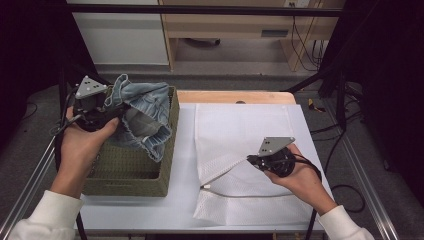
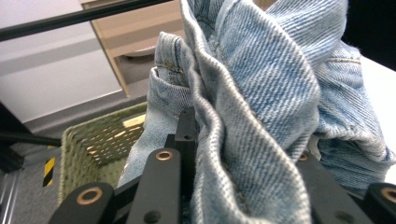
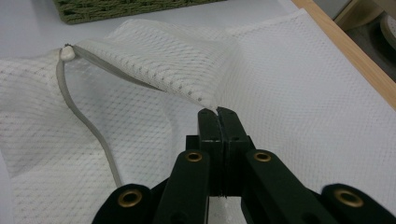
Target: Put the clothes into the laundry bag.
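Observation:
A light blue denim garment (image 1: 145, 112) hangs bunched over the green woven basket (image 1: 125, 172) at the table's left. My left gripper (image 1: 109, 107) is shut on a thick fold of that denim (image 2: 261, 102), which drapes over and hides one jaw in the left gripper view. A white mesh laundry bag (image 1: 240, 130) lies flat on the table to the right. My right gripper (image 1: 251, 160) is shut on the bag's upper edge (image 3: 187, 74) and holds that flap lifted, jaws (image 3: 218, 114) pressed together. The bag's grey zipper (image 3: 86, 123) curves along the raised mouth.
The basket's inner wall (image 2: 93, 144) shows below the denim. A wooden table edge (image 1: 230, 96) runs along the far side, and black frame bars (image 1: 200, 9) cross overhead. Cables (image 1: 345, 192) lie on the floor at right. Bare white tabletop (image 1: 180, 200) lies between basket and bag.

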A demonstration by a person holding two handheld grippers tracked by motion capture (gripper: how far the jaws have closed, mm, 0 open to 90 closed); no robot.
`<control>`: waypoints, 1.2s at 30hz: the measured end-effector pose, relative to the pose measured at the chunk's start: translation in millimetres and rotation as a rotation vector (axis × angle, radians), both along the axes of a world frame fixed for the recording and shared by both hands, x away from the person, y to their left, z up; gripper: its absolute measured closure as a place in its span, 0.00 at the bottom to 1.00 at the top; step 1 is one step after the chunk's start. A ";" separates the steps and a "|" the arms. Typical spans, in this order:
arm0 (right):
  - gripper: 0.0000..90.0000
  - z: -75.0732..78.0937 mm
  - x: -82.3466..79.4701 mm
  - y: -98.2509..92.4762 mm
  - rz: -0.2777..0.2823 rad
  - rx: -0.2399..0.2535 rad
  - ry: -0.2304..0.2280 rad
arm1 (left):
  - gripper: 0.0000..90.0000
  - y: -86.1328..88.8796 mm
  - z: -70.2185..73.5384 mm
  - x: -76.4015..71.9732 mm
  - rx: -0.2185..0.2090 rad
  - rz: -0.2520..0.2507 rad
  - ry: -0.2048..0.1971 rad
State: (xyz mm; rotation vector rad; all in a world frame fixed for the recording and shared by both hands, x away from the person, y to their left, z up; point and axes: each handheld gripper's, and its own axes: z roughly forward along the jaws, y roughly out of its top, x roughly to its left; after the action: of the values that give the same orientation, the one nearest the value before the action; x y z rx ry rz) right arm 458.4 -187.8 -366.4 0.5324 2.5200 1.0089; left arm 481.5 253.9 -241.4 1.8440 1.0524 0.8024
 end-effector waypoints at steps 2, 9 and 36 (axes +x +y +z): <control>1.00 0.2 0.1 0.1 0.006 0.003 0.007 | 0.78 -5.8 2.7 -5.1 -0.002 -0.031 -0.010; 1.00 -0.1 0.4 -1.4 0.004 0.004 0.021 | 0.78 -20.9 7.9 -11.9 -0.001 -0.086 -0.043; 1.00 2.7 10.6 -6.1 0.009 0.019 0.065 | 0.78 -92.9 7.2 -22.7 -0.006 -0.254 -0.039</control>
State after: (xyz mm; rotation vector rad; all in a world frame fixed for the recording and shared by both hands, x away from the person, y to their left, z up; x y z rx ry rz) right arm 469.0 -193.9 -363.8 0.5684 2.5737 1.0360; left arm 458.9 161.0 -234.2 1.9022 0.7746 0.6801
